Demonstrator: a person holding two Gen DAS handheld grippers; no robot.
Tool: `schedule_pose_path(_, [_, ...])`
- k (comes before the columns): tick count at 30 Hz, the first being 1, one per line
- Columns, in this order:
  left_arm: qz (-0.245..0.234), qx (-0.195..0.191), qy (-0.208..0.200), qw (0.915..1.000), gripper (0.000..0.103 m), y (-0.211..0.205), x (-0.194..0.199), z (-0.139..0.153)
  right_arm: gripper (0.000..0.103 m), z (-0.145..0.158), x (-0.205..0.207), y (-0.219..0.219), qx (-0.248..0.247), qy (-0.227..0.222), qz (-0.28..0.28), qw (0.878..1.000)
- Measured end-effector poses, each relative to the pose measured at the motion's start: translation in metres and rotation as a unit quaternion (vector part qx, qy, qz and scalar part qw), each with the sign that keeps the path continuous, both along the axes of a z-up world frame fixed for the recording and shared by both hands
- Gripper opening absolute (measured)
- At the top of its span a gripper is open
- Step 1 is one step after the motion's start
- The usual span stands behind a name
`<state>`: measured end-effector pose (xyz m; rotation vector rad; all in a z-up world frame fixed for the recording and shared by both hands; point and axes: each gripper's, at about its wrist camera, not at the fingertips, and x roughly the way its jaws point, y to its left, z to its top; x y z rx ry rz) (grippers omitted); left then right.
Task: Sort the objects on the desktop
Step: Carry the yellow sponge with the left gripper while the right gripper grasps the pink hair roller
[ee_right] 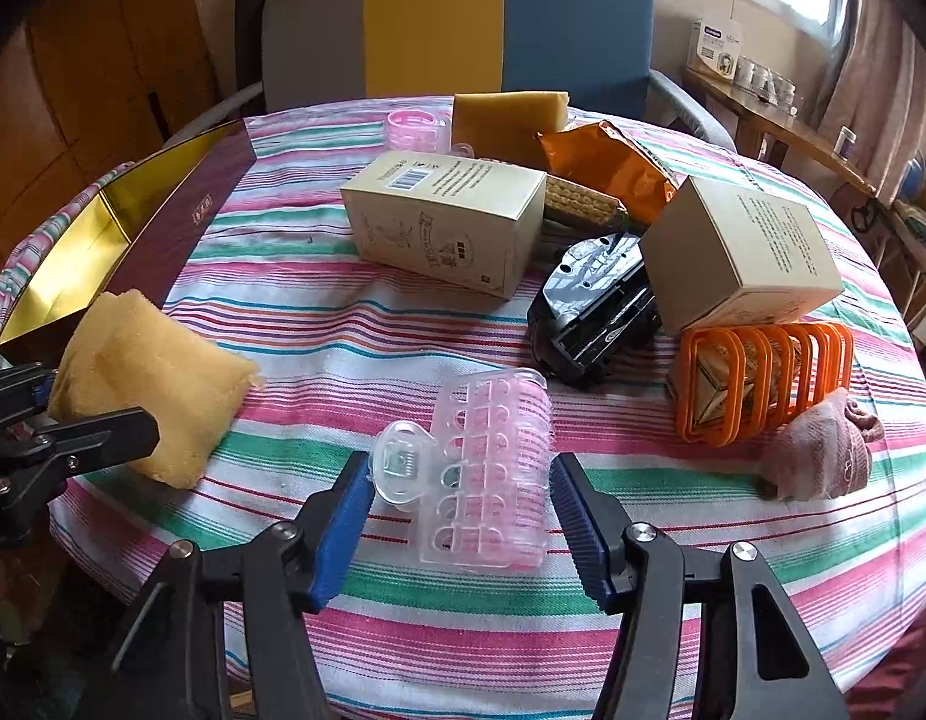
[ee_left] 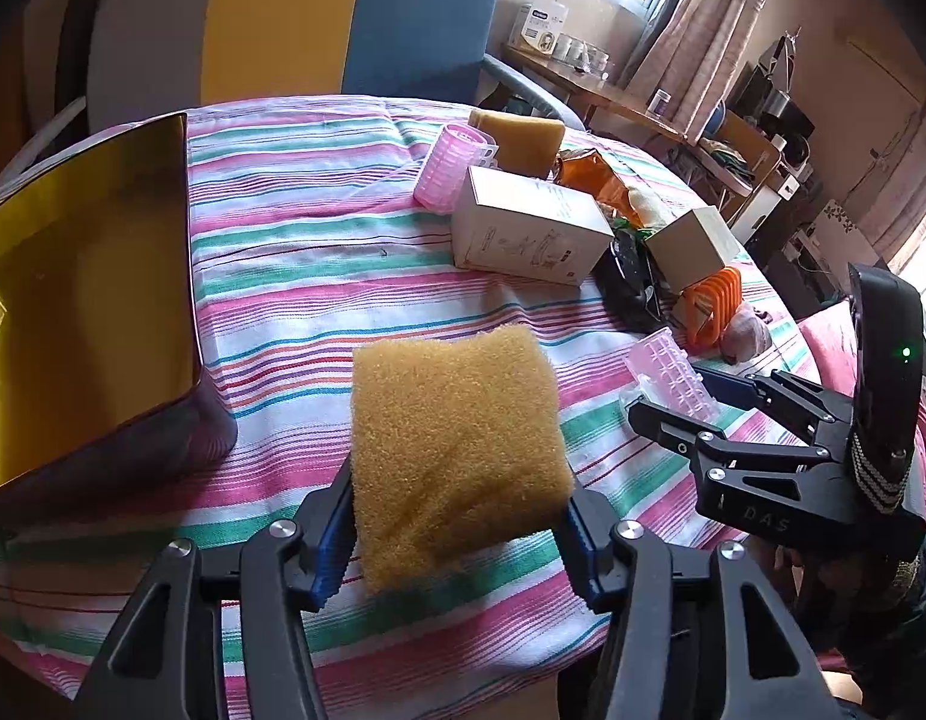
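My left gripper (ee_left: 456,531) is shut on a yellow sponge (ee_left: 456,450) and holds it above the striped tablecloth; the sponge also shows in the right wrist view (ee_right: 150,384). A gold-lined box (ee_left: 84,312) stands just left of it, also seen in the right wrist view (ee_right: 72,264). My right gripper (ee_right: 463,516) is open, its blue pads on either side of a pink hair roller (ee_right: 493,468) lying on the cloth, not touching it. The roller also shows in the left wrist view (ee_left: 670,369).
A pile lies at the far side: two cardboard boxes (ee_right: 444,222) (ee_right: 745,252), a second sponge (ee_right: 511,120), another pink roller (ee_right: 417,129), an orange bag (ee_right: 607,165), a black device (ee_right: 595,306), an orange rack (ee_right: 763,378), a pink cloth (ee_right: 823,450). A chair (ee_right: 505,18) stands behind.
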<state>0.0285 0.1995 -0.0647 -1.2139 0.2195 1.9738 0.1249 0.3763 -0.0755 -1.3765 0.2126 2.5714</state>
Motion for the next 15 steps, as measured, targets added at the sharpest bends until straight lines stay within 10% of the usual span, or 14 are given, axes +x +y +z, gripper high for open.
schedule_pose_path(15, [0.047,0.069,0.045,0.9955,0.057,-0.046,-0.004,0.057,0.061,0.041,-0.007,-0.032,0.008,0.041,0.038,0.998])
